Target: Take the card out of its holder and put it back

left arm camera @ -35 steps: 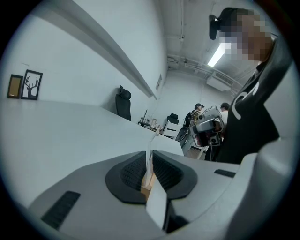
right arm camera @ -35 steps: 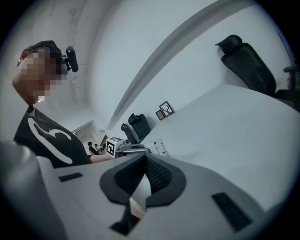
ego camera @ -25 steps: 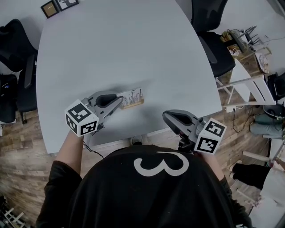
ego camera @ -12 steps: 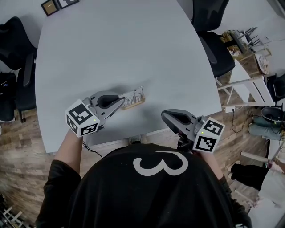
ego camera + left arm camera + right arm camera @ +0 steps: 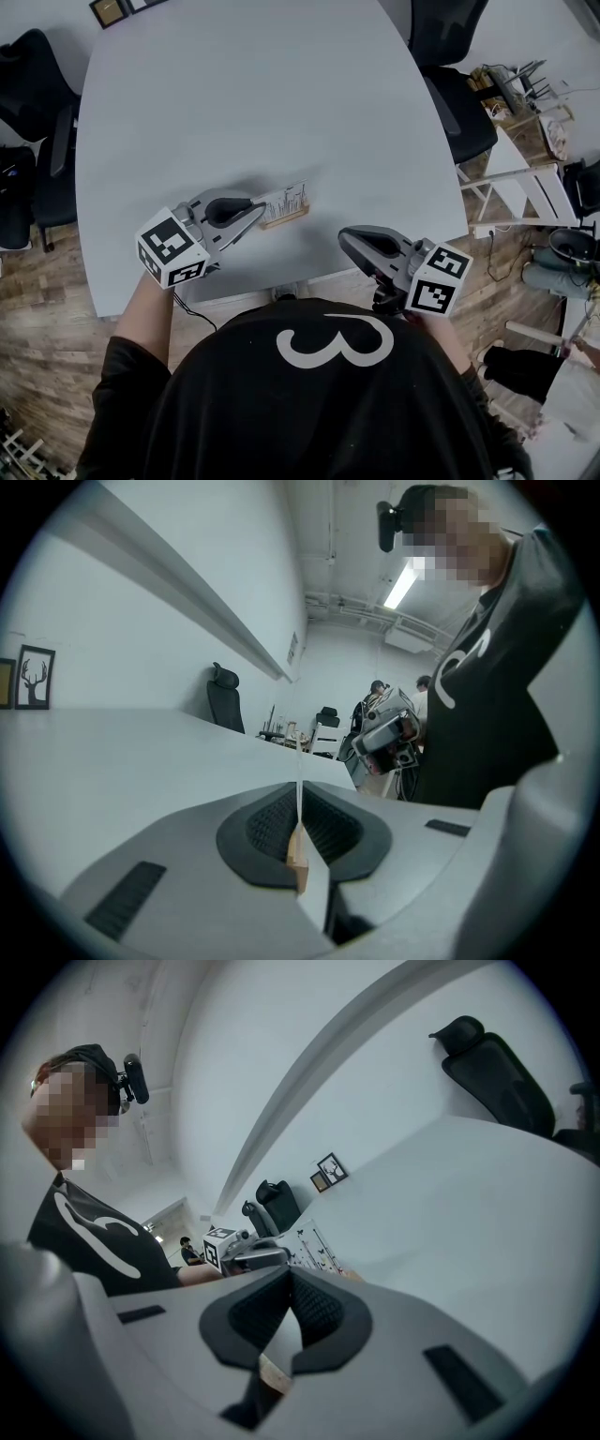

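Note:
A white card [image 5: 287, 199] with thin dark drawings stands upright in a small wooden holder [image 5: 285, 221] near the table's front edge. My left gripper [image 5: 262, 212] reaches the card's left end. In the left gripper view the card [image 5: 299, 794] runs edge-on between the dark pads [image 5: 267, 822], which press on it, with the wooden holder [image 5: 297, 857] just below. My right gripper [image 5: 345, 240] hovers over the front edge to the right, apart from the card, its tips shut together [image 5: 291, 1275] on nothing. From there the card [image 5: 315, 1244] shows far off.
The round grey table [image 5: 244, 103] carries nothing else in its middle. Two framed pictures [image 5: 117, 9] lie at its far left edge. Black office chairs [image 5: 455, 94] stand at both sides, and white furniture with clutter [image 5: 525, 178] stands on the wooden floor at the right.
My left gripper has edged slightly right onto the card's end. The right gripper has drifted a little left. Card and holder stay in place.

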`<state>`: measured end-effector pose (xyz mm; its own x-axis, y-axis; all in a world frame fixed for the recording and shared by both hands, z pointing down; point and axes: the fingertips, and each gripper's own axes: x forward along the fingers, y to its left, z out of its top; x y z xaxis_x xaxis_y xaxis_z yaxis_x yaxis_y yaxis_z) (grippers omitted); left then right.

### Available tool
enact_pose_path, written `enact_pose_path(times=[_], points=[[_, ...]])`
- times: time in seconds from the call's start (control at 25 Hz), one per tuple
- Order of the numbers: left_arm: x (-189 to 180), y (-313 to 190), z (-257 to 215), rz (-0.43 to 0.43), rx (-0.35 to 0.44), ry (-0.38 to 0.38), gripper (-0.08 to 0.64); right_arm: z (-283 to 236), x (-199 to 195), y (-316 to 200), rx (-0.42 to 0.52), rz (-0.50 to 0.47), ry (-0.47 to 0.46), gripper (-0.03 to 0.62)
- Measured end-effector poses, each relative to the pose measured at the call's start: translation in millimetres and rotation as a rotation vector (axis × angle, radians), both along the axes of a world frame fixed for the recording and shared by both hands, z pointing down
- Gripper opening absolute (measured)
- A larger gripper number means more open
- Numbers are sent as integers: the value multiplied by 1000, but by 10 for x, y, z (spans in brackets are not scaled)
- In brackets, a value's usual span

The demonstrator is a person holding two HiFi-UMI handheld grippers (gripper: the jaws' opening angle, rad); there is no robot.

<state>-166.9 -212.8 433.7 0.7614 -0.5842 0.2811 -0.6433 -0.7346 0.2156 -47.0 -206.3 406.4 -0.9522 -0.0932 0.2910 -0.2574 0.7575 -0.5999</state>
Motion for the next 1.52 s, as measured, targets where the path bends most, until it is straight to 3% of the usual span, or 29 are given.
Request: enact_pose_path(times=[0.48, 0.88, 1.16, 1.52], points=[[-156, 24, -410, -90, 50, 54, 23, -95, -133, 79, 17, -74, -8, 6], [-178, 187, -772, -220, 86, 76, 23, -273, -31, 247, 36, -118, -39, 6], [21, 548, -1036, -278, 89, 70, 23, -417, 157, 504, 55, -155, -53, 6], [417, 1060, -1159, -361, 23, 79, 23, -530, 480, 849, 76, -174, -85, 6]])
